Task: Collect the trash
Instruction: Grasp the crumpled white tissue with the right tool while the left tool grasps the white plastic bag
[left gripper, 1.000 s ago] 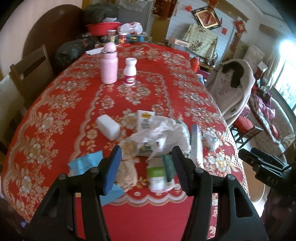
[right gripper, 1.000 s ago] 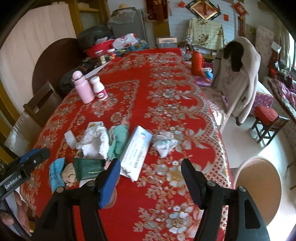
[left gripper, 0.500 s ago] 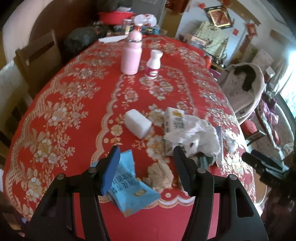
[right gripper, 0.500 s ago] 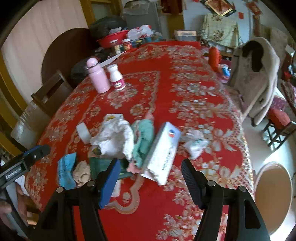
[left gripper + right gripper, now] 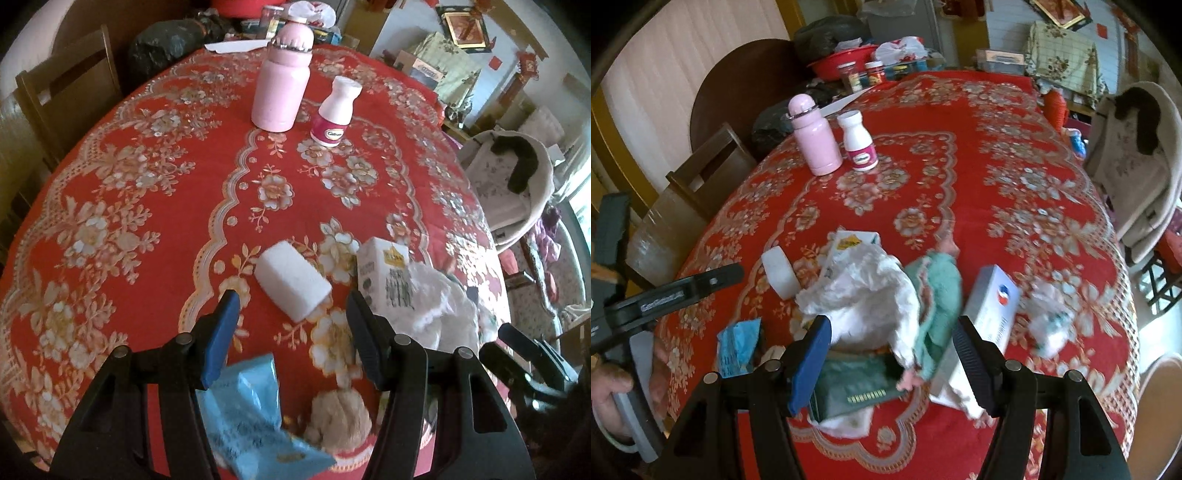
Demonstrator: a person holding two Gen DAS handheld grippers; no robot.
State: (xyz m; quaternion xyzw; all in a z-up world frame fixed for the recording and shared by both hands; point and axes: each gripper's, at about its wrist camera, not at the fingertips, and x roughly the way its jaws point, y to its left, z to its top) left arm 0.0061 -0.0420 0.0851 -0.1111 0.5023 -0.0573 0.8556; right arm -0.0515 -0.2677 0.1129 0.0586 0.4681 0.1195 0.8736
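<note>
Though cluttered, pink bottle (image 5: pixel 282 74) beyond trash (image 5: pixel 871 291).

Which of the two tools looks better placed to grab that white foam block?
Left. The open left tool has the white foam block just ahead between its tips. The right tool hangs over the crumpled white paper, farther away.

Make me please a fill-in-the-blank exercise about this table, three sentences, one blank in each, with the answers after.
1. The tall bottle beside the small white bottle is ____ in colour.
2. The jaws of the left gripper stand ____, holding nothing.
3. The white block lies on a tablecloth whose ground colour is ____.

Answers: pink; open; red
</note>
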